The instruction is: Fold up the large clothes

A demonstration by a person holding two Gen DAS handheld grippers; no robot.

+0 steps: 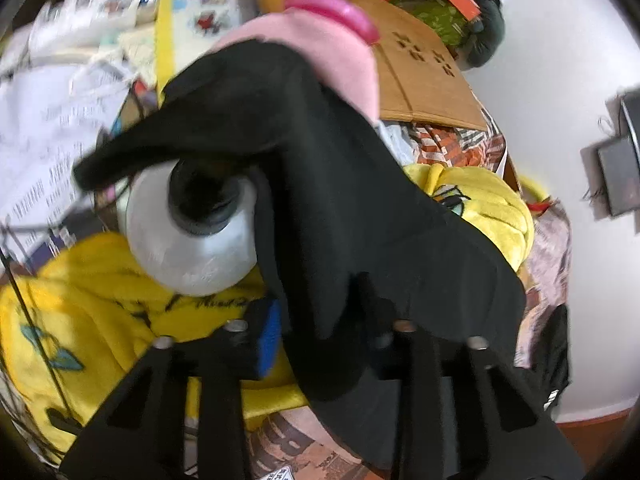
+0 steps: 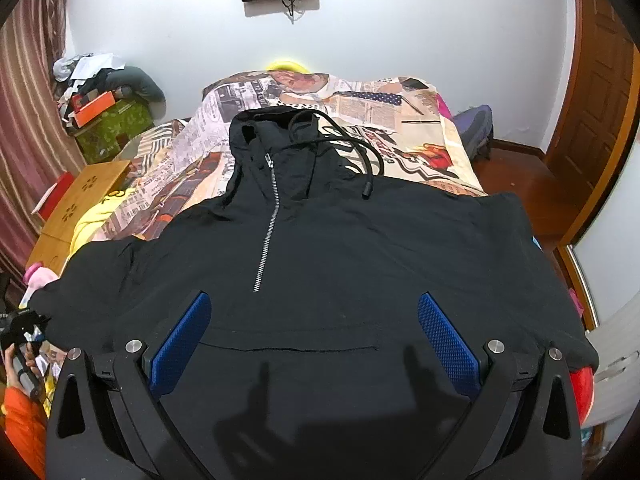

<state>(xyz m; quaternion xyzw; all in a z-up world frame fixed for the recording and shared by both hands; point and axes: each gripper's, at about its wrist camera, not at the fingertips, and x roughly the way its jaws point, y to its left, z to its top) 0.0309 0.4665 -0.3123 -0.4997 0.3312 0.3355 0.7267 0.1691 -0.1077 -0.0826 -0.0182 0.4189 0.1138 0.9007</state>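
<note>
A black half-zip hoodie (image 2: 340,248) lies spread face up on the bed, hood at the far end, drawstring (image 2: 368,168) trailing to the right. My right gripper (image 2: 314,332) is open, its blue pads (image 2: 448,344) wide apart above the front pocket, holding nothing. My left gripper (image 1: 320,332) is shut on the hoodie's left sleeve (image 1: 320,184), which drapes up and away over its fingers; one blue pad (image 1: 268,336) shows beside the cloth. The left gripper also shows in the right wrist view (image 2: 24,326) at the sleeve end.
A newspaper-print bedsheet (image 2: 400,108) covers the bed. A yellow fleece blanket (image 1: 80,320), a clear bottle with a black cap (image 1: 192,236), a pink item (image 1: 332,52) and a cardboard box (image 1: 420,76) crowd the left bedside. A wooden lap table (image 2: 76,204) stands left. A door (image 2: 592,120) is right.
</note>
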